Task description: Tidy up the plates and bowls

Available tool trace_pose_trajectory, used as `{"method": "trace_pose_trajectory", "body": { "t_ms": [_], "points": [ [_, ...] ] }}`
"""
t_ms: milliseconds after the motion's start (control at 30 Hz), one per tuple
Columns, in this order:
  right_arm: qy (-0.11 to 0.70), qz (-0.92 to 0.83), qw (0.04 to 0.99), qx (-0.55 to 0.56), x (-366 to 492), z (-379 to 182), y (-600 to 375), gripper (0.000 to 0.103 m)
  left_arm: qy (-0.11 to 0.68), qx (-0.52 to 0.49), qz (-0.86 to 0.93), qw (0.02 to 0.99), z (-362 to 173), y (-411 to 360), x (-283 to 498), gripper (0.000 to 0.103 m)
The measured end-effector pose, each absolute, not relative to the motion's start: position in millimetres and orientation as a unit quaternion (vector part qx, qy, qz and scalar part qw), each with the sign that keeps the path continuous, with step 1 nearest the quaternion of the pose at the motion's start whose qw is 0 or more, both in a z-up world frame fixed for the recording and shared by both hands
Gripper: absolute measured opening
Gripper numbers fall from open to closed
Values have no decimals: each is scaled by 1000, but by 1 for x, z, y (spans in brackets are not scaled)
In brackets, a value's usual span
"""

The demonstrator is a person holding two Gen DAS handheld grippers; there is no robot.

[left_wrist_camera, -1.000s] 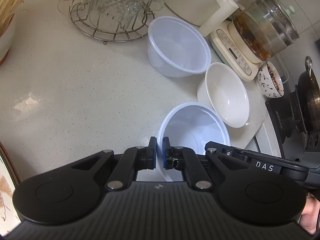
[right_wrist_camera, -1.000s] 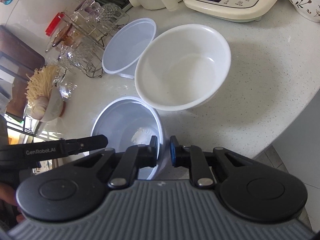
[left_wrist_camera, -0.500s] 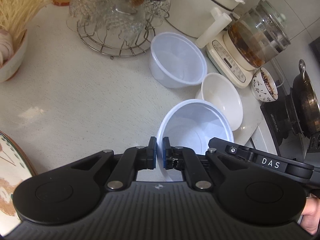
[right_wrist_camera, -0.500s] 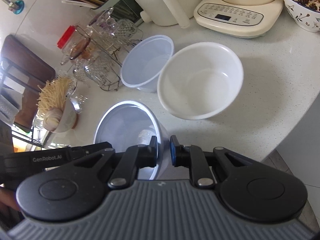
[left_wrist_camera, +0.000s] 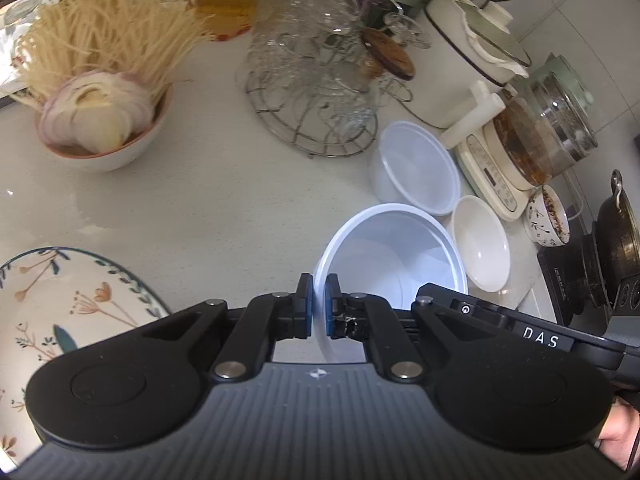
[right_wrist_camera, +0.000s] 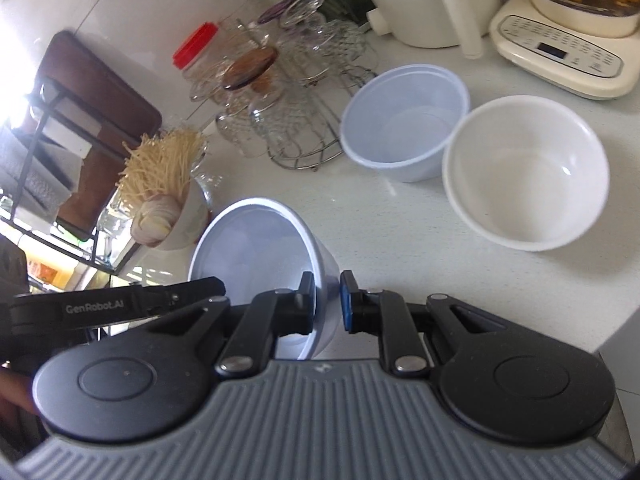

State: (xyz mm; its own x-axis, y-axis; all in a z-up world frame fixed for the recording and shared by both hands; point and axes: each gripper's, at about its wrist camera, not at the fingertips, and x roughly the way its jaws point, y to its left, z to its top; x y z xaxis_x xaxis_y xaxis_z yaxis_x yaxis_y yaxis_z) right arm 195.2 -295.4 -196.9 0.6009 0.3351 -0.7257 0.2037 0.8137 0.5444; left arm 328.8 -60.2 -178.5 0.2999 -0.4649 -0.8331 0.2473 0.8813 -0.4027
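Observation:
A translucent plastic bowl (left_wrist_camera: 394, 260) is held in the air above the counter by both grippers. My left gripper (left_wrist_camera: 318, 306) is shut on its near rim. My right gripper (right_wrist_camera: 327, 304) is shut on the opposite rim of the same bowl (right_wrist_camera: 256, 248), which tilts. A second plastic bowl (left_wrist_camera: 416, 168) stands on the counter, also in the right wrist view (right_wrist_camera: 404, 120). A white ceramic bowl (left_wrist_camera: 480, 242) sits beside it, also in the right wrist view (right_wrist_camera: 528, 172). A floral plate (left_wrist_camera: 60, 300) lies at the lower left.
A wire rack of glassware (left_wrist_camera: 316, 80) stands behind the bowls. A bowl of noodles and onion (left_wrist_camera: 100, 112) is at the left. A kettle base (right_wrist_camera: 560, 60), a white cooker (left_wrist_camera: 460, 60), a small patterned bowl (left_wrist_camera: 546, 216) and a dark pot (left_wrist_camera: 616, 240) crowd the right.
Both grippers have lifted the plastic bowl up and back from the counter. The other bowls look smaller and farther, and the floral plate and noodle bowl have come into view.

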Motion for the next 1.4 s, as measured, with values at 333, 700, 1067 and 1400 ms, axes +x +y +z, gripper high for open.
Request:
{"method": "trace_pose_trajectory", "body": {
  "t_ms": [333,700,1067,1400],
  "points": [
    [473,55,832,282,218,-207,-272,16,562,-105,-194,797,-198,-39,330,7],
    [479,59,828,287,231,-222,-264,18,565,-102,-165,802,-212,-37,339,7],
    [482,60,820,304,233,-234,-268,18,571,-79,-165,800,-222,-45,343,8],
    [483,62,814,315,233,-235,-271,23,563,-70,-161,808,-210,-46,347,21]
  ]
}}
